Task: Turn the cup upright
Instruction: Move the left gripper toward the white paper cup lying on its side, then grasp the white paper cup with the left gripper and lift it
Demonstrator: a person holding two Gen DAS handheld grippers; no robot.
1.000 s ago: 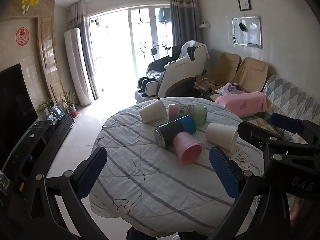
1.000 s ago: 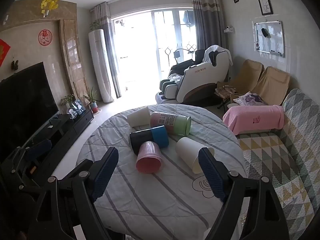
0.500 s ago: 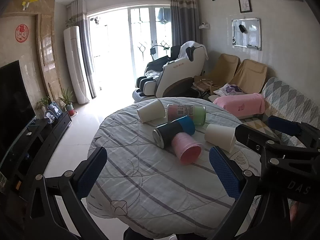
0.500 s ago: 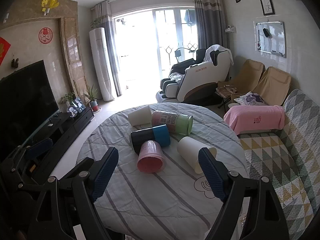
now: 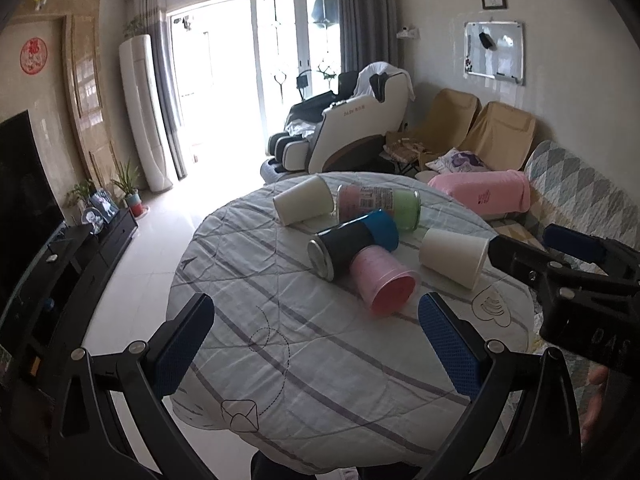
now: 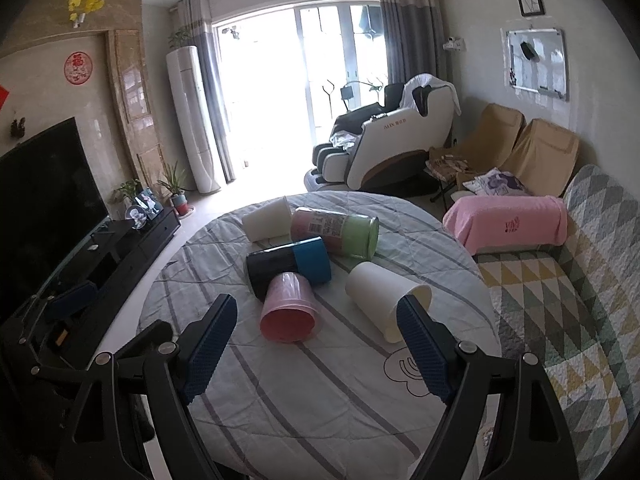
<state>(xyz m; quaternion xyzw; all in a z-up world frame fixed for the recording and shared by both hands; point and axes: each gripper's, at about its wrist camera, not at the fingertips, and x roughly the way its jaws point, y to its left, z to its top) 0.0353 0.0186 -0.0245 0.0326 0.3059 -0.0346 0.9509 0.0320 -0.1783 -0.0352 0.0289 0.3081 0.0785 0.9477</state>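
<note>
Several cups lie on their sides on a round table with a striped cloth (image 5: pixel 304 344) (image 6: pixel 320 392). A pink cup (image 5: pixel 383 282) (image 6: pixel 289 306) lies nearest, mouth toward me. A black-and-blue cup (image 5: pixel 352 243) (image 6: pixel 289 265), a pink-and-green cup (image 5: pixel 380 206) (image 6: pixel 335 231) and two white cups (image 5: pixel 454 258) (image 6: pixel 385 298) (image 5: pixel 304 204) (image 6: pixel 267 220) lie around it. My left gripper (image 5: pixel 316 350) is open and empty above the near table edge. My right gripper (image 6: pixel 314 354) is open and empty, short of the pink cup; it also shows in the left wrist view (image 5: pixel 560 268).
A sofa with a patterned quilt (image 6: pixel 568 280) and a pink towel (image 6: pixel 508 222) stands right of the table. A TV (image 6: pixel 44 184) and low black cabinet (image 6: pixel 120 248) are on the left. A massage chair (image 6: pixel 384 148) stands beyond the table.
Both grippers have drifted slightly; the cups sit a little nearer in the right wrist view. The cups have not moved, and both grippers stay open.
</note>
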